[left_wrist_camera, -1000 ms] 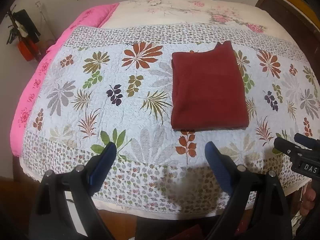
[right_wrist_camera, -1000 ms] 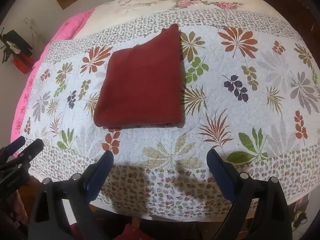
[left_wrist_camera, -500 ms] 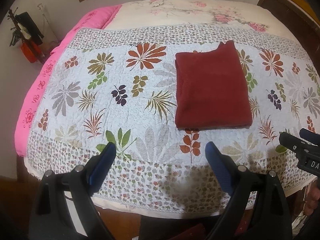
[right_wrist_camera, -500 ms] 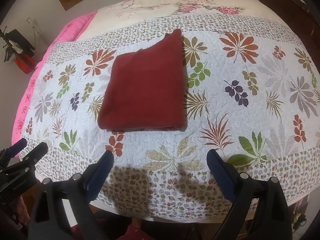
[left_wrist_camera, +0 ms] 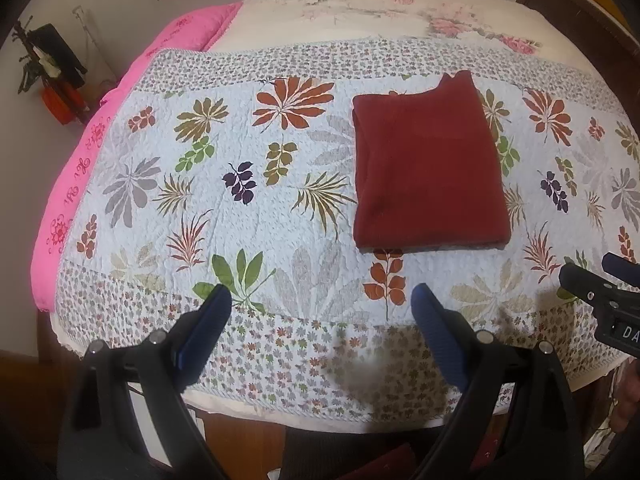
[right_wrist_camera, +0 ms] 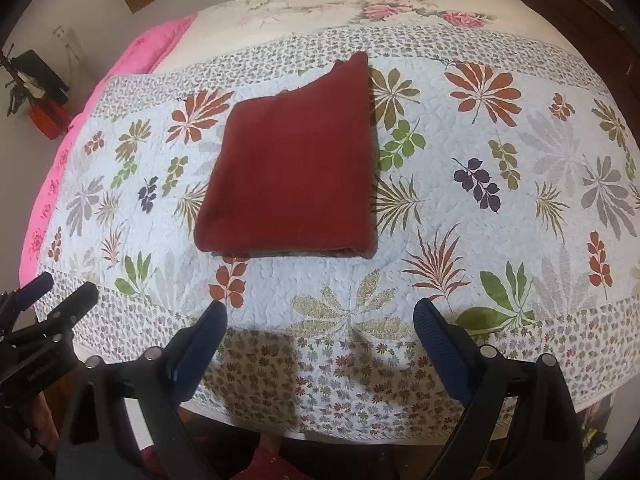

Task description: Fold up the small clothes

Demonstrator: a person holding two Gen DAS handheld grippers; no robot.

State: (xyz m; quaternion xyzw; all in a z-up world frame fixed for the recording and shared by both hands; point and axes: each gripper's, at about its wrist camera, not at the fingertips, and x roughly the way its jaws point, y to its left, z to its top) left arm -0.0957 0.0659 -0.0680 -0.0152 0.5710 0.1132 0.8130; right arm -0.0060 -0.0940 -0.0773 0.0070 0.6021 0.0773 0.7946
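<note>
**A:** So where does the folding stand?

**B:** Well, the dark red garment (left_wrist_camera: 430, 168) lies as a flat, squarish packet on the leaf-print quilt (left_wrist_camera: 240, 208), toward the far right of it from my left side. One corner at the far edge pokes up a little past the rest. To my eye this piece is done, or very nearly so.

**A:** And your tongs?

**B:** My left gripper (left_wrist_camera: 320, 308) hangs over the near edge of the bed with its blue fingers (left_wrist_camera: 208, 324) spread wide and nothing between them. My right gripper (right_wrist_camera: 320, 320) is the same: wide apart, empty, above the near border of the quilt, well short of the packet. Neither one touches the cloth.

**A:** Anything else on the bed?

**B:** Only a pink blanket (left_wrist_camera: 80, 184) along the left side and a cream floral sheet (left_wrist_camera: 380, 12) at the far end. I see no second garment laid out on the quilt.

**A:** What does the next move call for, then?

**B:** I judge two choices. Either I reach in to tuck that raised far corner so the edges line up, pinching only the top layer, or I leave the packet alone and fetch another piece. Some dark red fabric shows below the bed edge near me, but I cannot tell what it is.
</note>
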